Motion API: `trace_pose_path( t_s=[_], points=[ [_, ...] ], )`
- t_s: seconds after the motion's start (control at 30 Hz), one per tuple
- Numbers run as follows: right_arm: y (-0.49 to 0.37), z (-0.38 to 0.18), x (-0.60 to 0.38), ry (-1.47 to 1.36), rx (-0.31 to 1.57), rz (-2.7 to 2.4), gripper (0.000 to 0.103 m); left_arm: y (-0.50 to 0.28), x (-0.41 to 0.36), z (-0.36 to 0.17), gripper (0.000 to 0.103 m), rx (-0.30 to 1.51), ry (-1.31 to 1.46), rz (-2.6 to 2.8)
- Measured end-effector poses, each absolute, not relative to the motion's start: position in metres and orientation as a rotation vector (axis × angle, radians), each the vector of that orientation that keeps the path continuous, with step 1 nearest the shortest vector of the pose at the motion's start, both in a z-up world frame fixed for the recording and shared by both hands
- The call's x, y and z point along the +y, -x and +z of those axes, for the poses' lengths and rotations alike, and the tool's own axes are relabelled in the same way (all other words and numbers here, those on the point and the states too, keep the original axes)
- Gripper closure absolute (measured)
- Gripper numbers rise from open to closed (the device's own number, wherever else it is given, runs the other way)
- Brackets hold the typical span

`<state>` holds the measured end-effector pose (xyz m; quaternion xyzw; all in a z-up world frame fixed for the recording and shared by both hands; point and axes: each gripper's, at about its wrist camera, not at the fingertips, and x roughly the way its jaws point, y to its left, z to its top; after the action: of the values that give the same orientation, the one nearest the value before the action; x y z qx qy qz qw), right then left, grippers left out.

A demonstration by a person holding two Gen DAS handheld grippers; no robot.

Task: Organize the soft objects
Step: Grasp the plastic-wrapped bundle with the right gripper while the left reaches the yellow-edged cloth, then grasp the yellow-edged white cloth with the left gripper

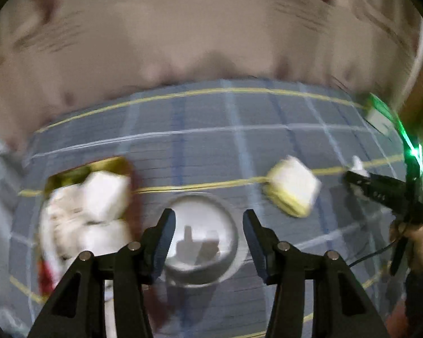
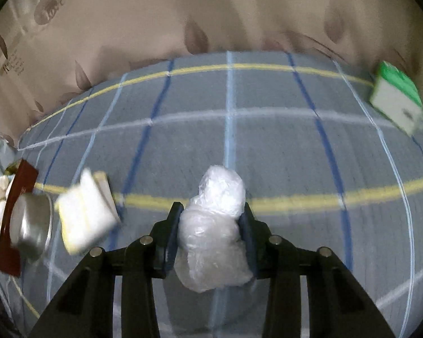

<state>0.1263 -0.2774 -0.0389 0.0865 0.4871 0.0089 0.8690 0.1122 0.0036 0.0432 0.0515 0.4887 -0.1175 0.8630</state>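
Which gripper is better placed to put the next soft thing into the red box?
Probably the right gripper: it already holds the crumpled clear plastic bag. The left gripper is open and empty above the round metal bowl, beside the red box.

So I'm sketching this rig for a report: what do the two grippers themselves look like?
Both the left gripper and right gripper have matte black angular linkage arms with round silver pivot pins and dark navy flat jaws. Seen from the left camera, the right one carries a green light and a thin black cable.
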Motion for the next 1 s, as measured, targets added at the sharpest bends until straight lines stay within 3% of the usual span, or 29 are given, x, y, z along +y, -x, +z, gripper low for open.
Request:
trace_pose_path(
  t_s=[0.57, 0.8, 1.0],
  points=[
    [-0.074, -0.05, -0.276, -0.107, 0.921, 0.024, 0.062, -0.165, -0.126, -0.021, 0.043, 1.13, -0.324, -0.429],
    [-0.073, -0.051, -0.281, -0.149, 0.913, 0.043, 0.061, -0.187, -0.126, -0.039, 0.018, 1.175, -0.254, -0.426],
    [-0.072, -0.051, -0.283, -0.169, 0.91, 0.056, 0.06, -0.189, -0.124, -0.053, 0.017, 1.201, -0.201, -0.424]
  ],
)
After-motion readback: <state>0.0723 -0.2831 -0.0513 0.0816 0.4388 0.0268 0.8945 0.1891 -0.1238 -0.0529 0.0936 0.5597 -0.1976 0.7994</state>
